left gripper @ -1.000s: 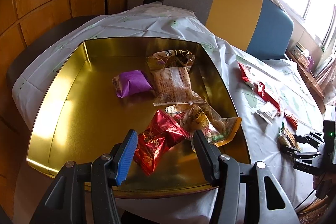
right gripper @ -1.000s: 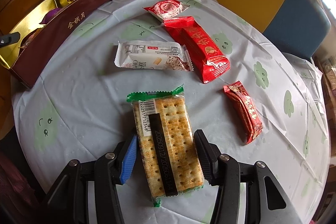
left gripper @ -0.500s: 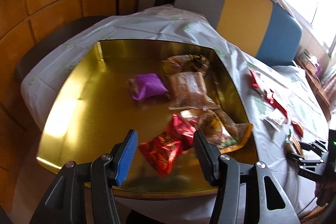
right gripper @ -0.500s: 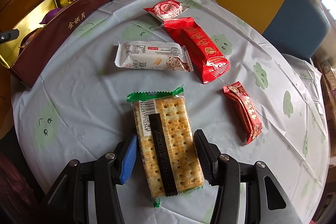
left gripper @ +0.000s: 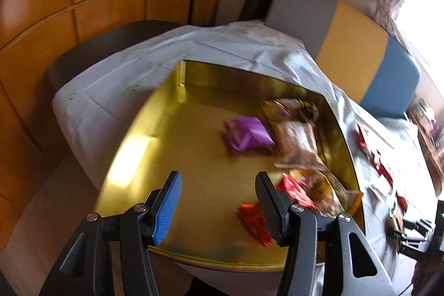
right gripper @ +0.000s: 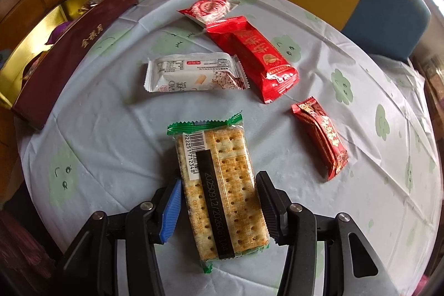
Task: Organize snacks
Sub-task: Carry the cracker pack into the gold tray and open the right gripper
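Note:
A gold box (left gripper: 177, 146) lies on the table and holds a purple packet (left gripper: 248, 133), brown packets (left gripper: 297, 140) and red packets (left gripper: 294, 192). My left gripper (left gripper: 219, 196) is open and empty above the box's near part. My right gripper (right gripper: 219, 201) is open, its fingers on either side of a cracker pack (right gripper: 222, 193) lying on the tablecloth. A white packet (right gripper: 194, 72), a long red packet (right gripper: 255, 57), a round-print red packet (right gripper: 211, 9) and a small red packet (right gripper: 322, 138) lie beyond it. The box (right gripper: 36, 46) shows at the left.
The round table has a pale cloth (right gripper: 111, 135) with green prints. The box's maroon side wall (right gripper: 72, 54) faces the loose snacks. A grey, yellow and blue chair back (left gripper: 347, 46) stands behind the table. Wooden panels (left gripper: 83, 4) are at the left.
My left gripper has swung left and back, so the box's snacks have slid to the right in its view. The right gripper and cracker pack have not moved.

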`<action>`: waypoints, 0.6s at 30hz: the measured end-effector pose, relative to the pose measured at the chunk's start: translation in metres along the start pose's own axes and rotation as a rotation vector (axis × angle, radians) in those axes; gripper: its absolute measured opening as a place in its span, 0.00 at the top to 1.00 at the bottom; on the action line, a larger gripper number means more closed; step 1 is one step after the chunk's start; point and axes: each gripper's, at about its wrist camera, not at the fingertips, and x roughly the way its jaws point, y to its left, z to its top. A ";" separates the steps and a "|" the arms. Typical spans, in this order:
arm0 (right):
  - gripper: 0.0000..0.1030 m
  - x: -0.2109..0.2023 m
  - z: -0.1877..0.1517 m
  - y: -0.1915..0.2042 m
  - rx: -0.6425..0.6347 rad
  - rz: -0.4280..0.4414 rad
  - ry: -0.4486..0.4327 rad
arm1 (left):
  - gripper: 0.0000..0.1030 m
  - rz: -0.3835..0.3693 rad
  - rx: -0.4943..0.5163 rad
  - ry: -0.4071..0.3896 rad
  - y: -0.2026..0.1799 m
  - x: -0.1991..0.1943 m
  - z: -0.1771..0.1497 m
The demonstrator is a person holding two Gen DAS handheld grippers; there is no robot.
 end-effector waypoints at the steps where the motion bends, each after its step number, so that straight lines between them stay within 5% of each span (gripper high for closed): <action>1: 0.50 -0.002 0.002 0.001 0.013 -0.004 -0.007 | 0.46 0.008 -0.010 -0.007 0.005 -0.001 0.002; 9: 0.50 -0.042 0.041 0.035 0.073 0.161 -0.137 | 0.46 0.049 -0.054 -0.021 0.031 -0.001 0.004; 18: 0.50 -0.069 0.103 0.147 -0.087 0.358 -0.254 | 0.46 0.015 -0.034 -0.014 0.026 0.000 -0.001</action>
